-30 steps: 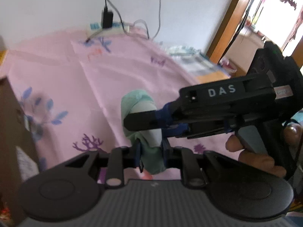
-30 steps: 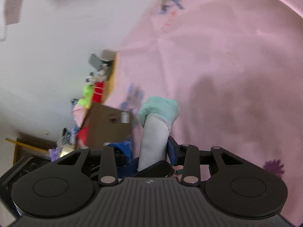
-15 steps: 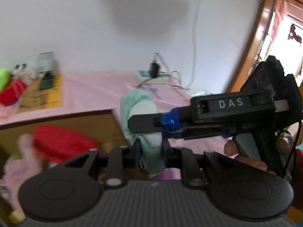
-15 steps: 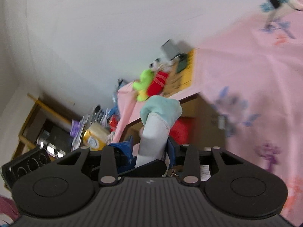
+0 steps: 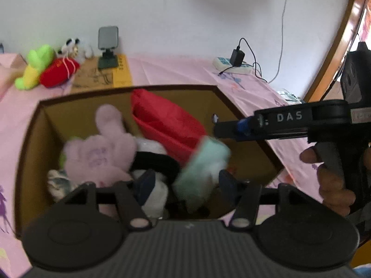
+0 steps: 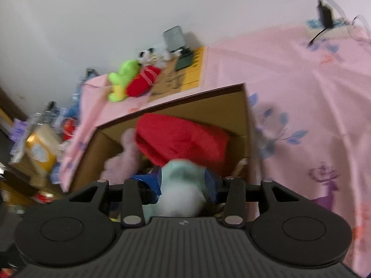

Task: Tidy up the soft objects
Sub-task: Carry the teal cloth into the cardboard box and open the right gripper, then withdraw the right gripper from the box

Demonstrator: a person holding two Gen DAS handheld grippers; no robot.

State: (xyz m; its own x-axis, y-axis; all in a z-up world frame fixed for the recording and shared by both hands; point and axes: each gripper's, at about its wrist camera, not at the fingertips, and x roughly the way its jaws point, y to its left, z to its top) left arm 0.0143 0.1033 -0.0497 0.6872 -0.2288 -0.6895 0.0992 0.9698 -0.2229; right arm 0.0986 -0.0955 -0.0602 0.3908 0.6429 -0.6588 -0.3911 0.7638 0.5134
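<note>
- Step in hand: dropping the mint-green sock into the cardboard box, which already holds a pink plush and a red cushion.
- Left gripper: jaws opening, pads clear of the sock, which hangs blurred between them above the box.
- Right gripper: jaws opening, the sock's rounded end between the 2 fingers; whether the pads press it I cannot tell.
- Next, I judge: let go fully, lift clear of the box rim.
- Room: free space lies by the box's right wall.

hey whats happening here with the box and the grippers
A person with a handheld gripper in each hand is putting a mint sock into a cardboard box on a pink sheet. Both the left gripper and right gripper are opening, with the blurred sock between their fingers over the box. A pink plush and red cloth are already inside.
</note>
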